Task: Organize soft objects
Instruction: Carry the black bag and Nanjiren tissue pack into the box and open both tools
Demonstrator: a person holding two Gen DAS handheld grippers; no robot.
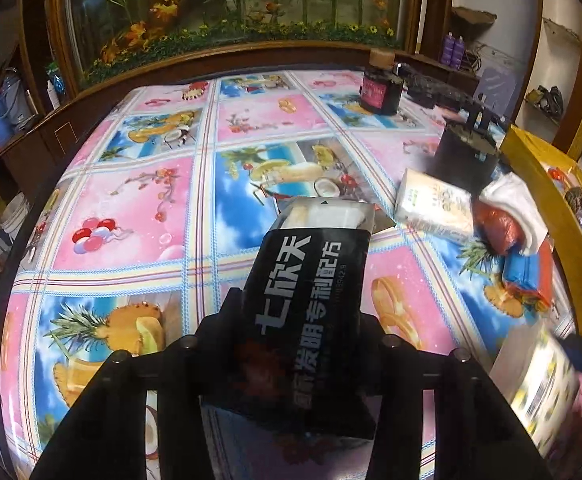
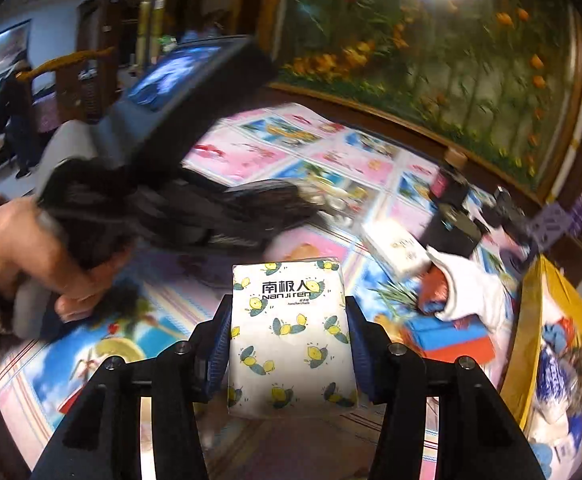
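Observation:
My left gripper [image 1: 299, 320] is shut on a black soft packet [image 1: 307, 300] with white Chinese lettering, held above the patterned tablecloth [image 1: 139, 208]. My right gripper [image 2: 289, 320] is shut on a white tissue pack [image 2: 291, 340] printed with lemons, held above the table; it shows blurred at the lower right of the left wrist view [image 1: 547, 384]. On the table to the right lie another white tissue pack [image 1: 435, 208], a red pouch [image 1: 495, 228], a white cloth [image 1: 519, 208] and a blue and orange packet [image 1: 527, 272]. The left gripper and hand show blurred in the right wrist view [image 2: 195, 208].
A yellow-rimmed box [image 2: 531, 344] with soft items inside stands at the table's right edge. A dark jar [image 1: 381, 92] and a black cylindrical device [image 1: 465, 156] stand at the far right. A framed flower panel [image 1: 235, 12] rises behind the table.

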